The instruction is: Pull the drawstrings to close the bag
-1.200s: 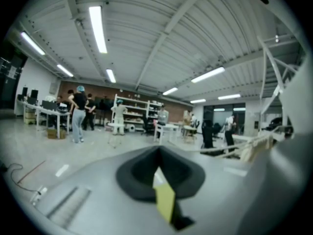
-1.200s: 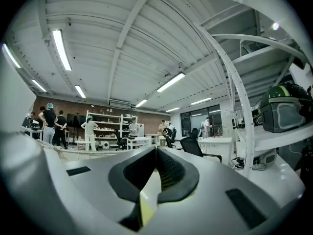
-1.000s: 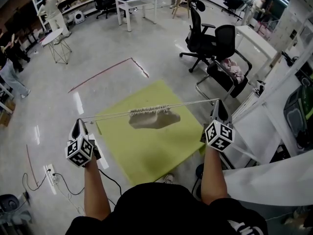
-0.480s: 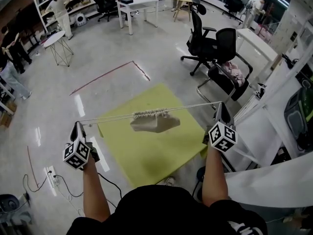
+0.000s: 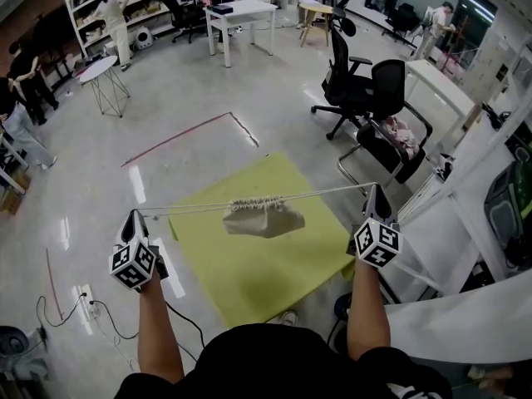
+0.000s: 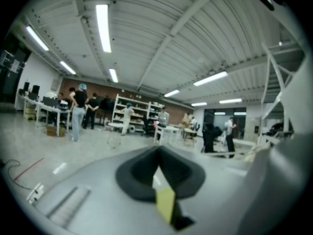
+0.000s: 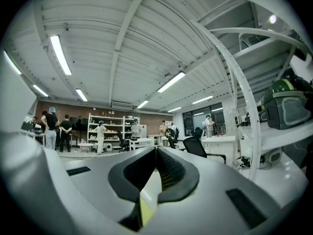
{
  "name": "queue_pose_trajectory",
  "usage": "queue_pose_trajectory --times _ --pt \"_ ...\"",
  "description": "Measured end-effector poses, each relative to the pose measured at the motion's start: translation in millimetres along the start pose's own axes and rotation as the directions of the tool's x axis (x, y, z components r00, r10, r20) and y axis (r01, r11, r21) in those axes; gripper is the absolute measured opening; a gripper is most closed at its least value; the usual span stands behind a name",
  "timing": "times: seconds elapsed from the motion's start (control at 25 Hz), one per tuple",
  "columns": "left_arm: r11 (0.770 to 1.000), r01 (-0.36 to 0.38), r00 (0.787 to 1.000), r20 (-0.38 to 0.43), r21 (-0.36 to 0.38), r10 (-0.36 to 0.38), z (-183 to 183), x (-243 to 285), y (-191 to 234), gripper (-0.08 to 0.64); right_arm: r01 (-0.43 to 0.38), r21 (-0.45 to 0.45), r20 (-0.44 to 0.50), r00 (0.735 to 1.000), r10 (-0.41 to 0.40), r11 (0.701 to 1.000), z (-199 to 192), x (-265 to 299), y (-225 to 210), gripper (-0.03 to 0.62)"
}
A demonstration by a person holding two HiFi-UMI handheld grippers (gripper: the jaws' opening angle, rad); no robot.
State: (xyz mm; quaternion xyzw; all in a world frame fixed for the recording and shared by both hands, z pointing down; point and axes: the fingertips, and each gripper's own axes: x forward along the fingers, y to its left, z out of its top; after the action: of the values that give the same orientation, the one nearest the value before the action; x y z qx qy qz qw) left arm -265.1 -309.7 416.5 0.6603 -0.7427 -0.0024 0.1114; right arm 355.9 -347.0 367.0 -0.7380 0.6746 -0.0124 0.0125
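A small beige drawstring bag hangs in the air over a yellow-green mat, its mouth gathered into tight pleats. Two pale drawstrings run taut from the pleats out to both sides. My left gripper is shut on the left string ends. My right gripper is shut on the right ends. In the left gripper view the left gripper shows its jaws pressed together. In the right gripper view the right gripper is just as tightly closed. Both point roughly level across the room.
Two black office chairs stand beyond the mat, one with pink cloth on its seat. White tables and a folding stand are farther back. A white frame and desk crowd my right. A power strip with cable lies at the lower left. People stand by far shelves.
Only the head camera has tilted a little. Both grippers, the taut strings and the hanging bag keep the same positions relative to one another.
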Motion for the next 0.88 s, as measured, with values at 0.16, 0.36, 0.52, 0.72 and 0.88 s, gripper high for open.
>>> queue_pose_trajectory --times 0.16,0.36,0.52,0.72,0.88 --pt "0.998 0.033 0.999 -0.025 0.052 -0.031 -1.5 13.0 -0.3 0.012 -0.023 -0.099 -0.03 0.999 0.02 0.995 -9.1 8.6 8.0 0.014" --pt "0.992 0.058 0.998 -0.041 0.11 -0.054 4.4 29.9 -8.6 0.012 -0.043 -0.129 -0.059 0.998 0.036 0.991 -13.6 23.7 9.8 0.014" --pt "0.986 0.079 0.996 -0.048 0.149 -0.072 7.5 51.8 -19.4 0.012 -0.083 -0.152 -0.075 0.995 0.072 0.985 -16.9 44.5 24.2 0.014" --pt "0.977 0.102 0.993 -0.07 0.186 -0.09 7.1 83.0 -33.4 0.012 -0.133 -0.189 -0.108 0.988 0.114 0.973 -26.7 76.2 48.0 0.014" --pt "0.973 0.122 0.992 -0.062 0.195 -0.112 16.7 112.5 -48.4 0.012 -0.181 -0.224 -0.126 0.98 0.155 0.958 -29.4 106.7 74.3 0.014"
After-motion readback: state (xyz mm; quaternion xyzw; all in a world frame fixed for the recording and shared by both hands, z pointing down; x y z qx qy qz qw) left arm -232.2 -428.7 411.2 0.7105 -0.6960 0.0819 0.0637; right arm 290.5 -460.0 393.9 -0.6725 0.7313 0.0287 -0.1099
